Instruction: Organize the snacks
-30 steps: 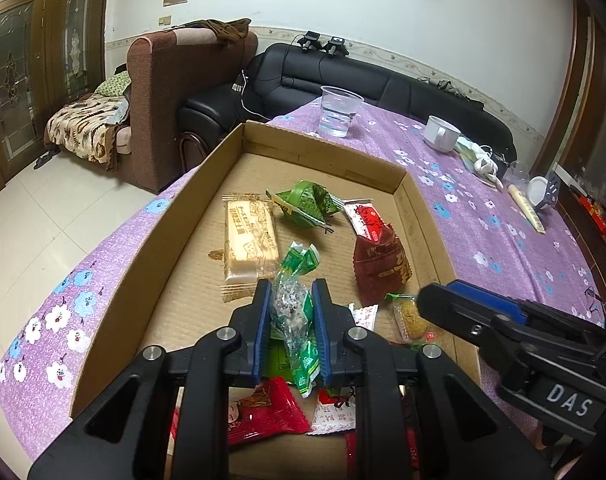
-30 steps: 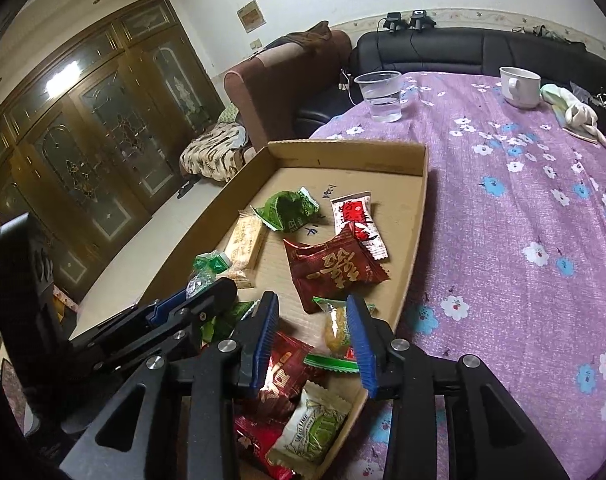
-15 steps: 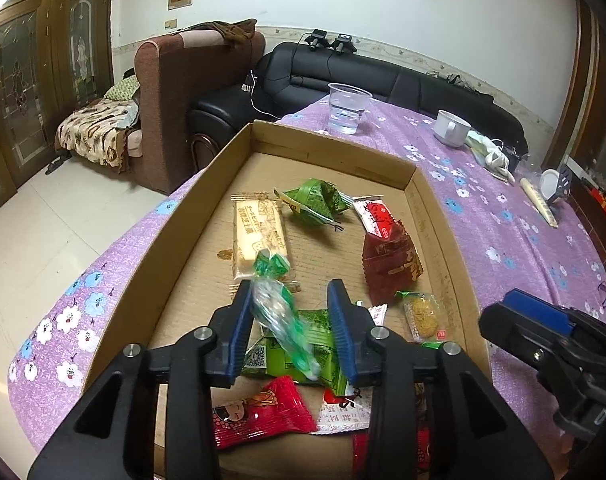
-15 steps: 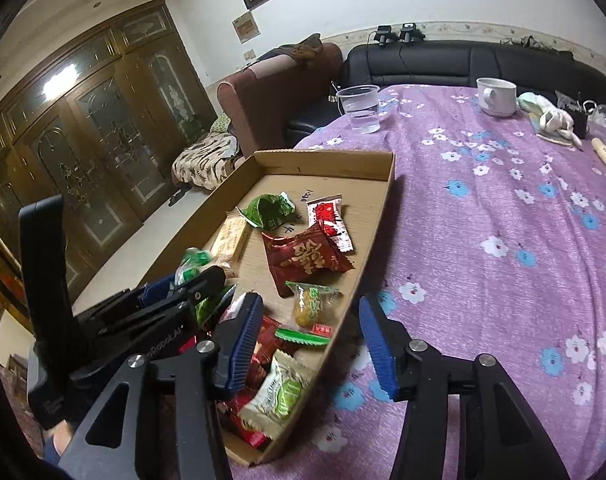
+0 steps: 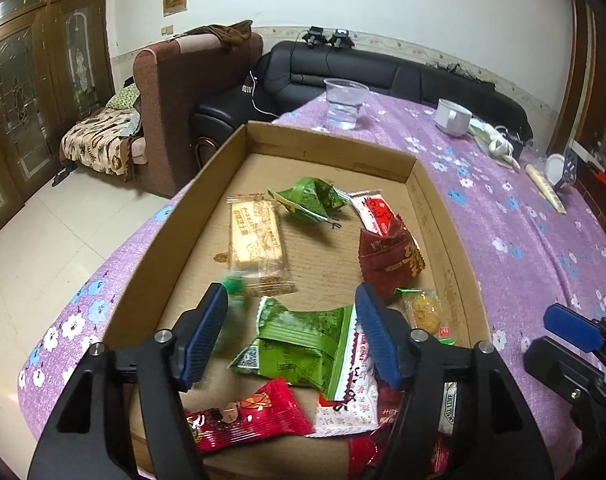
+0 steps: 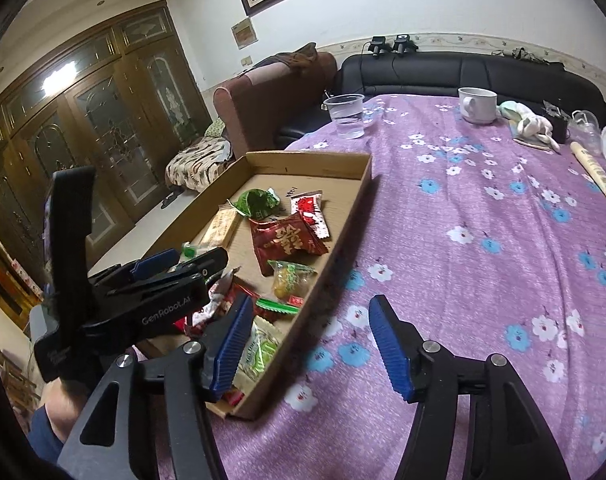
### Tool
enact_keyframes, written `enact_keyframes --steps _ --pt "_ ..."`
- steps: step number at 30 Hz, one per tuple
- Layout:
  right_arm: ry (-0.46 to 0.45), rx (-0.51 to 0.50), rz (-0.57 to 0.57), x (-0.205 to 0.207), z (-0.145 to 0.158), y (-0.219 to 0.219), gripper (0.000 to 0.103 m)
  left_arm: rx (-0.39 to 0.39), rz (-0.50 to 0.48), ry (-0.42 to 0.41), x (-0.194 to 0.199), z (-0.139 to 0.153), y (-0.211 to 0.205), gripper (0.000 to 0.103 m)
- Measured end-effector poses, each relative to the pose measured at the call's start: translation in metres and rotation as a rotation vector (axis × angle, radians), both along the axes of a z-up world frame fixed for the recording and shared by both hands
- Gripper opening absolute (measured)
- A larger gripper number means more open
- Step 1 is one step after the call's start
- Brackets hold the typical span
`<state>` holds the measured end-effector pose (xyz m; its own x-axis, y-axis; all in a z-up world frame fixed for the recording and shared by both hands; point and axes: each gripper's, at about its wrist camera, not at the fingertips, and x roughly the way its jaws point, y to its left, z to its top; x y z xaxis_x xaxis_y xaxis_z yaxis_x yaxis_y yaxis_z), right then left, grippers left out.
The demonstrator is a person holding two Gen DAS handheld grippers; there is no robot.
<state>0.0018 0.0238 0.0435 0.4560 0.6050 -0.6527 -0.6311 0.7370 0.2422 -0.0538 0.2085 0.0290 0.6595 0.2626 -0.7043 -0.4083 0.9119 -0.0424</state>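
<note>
Most snacks already lie in the cardboard tray [image 5: 443,216]; none sit on the purple tablecloth [image 6: 483,240]. My left gripper [image 5: 291,332] is opening above a green packet [image 5: 299,340], my right gripper [image 6: 315,344] opening, empty, beside the tray.

The box [image 5: 439,216] sat at the bench's [image 5: 523,232] left edge, holding the snacks [image 5: 299,344]. Behind it stood a cup [image 5: 345,104], with a mug [image 5: 453,117] farther right. A sofa [image 5: 383,76] lay behind the bench.
</note>
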Motion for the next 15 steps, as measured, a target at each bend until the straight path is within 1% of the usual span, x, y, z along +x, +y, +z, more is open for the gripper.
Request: enact_keyframes --steps 5,9,12,14,15 --pt "0.008 0.013 -0.019 0.001 -0.001 -0.012 0.062 0.001 -0.006 0.023 0.005 -0.002 -0.001 0.067" --pt "0.023 0.021 -0.031 0.005 -0.005 -0.015 0.062 0.012 -0.003 0.016 0.005 -0.001 -0.003 0.075" --pt "0.013 0.002 -0.033 0.005 -0.009 -0.013 0.062 0.017 -0.002 0.012 0.003 0.000 -0.004 0.076" --pt "0.000 -0.007 -0.034 0.004 -0.009 -0.012 0.064 0.021 0.003 0.016 0.003 0.000 -0.004 0.076" --pt "-0.011 -0.012 -0.037 0.003 -0.009 -0.011 0.067 0.024 0.005 0.012 0.002 0.001 -0.005 0.076"
